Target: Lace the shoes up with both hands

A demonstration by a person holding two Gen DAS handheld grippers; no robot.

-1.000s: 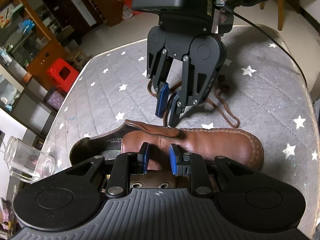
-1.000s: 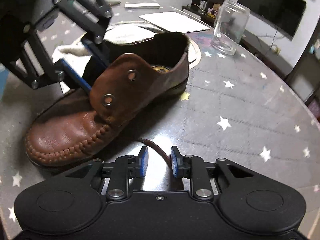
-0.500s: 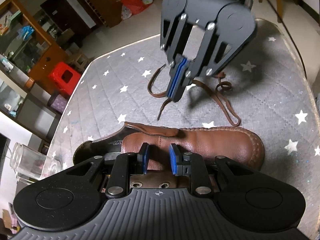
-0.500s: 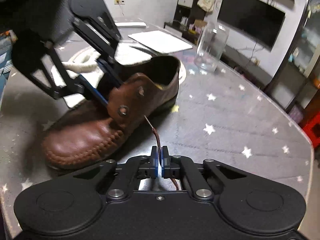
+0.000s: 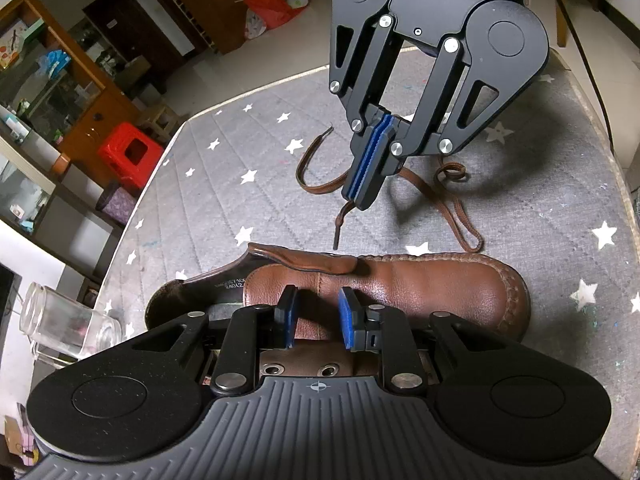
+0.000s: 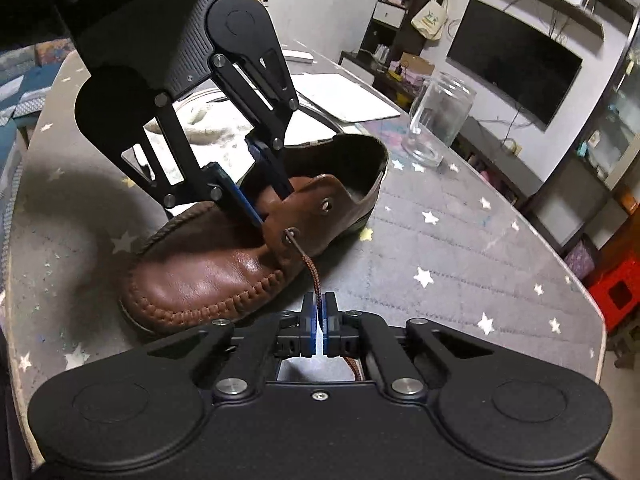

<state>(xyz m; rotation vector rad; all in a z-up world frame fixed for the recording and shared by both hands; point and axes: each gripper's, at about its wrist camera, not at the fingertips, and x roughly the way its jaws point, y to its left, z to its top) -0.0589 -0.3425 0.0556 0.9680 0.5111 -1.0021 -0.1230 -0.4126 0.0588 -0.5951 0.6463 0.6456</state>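
On the star-printed grey bench [image 6: 460, 248] lies the brown shoe [image 6: 208, 268], toe toward the right tongs [image 6: 319, 312], which are clamped on the brown lace [image 6: 310, 264] just short of its tip; the tip points at the lower eyelet [image 6: 289, 233]. The left tongs [image 5: 318, 318] straddle the shoe's tongue, partly closed; whether they truly pinch it I cannot tell. The tip looks soft: pushed at an angle it may buckle, or the flap may swing away. Further right stand a glass jar [image 6: 438, 120] and a dark television [image 6: 512, 60].
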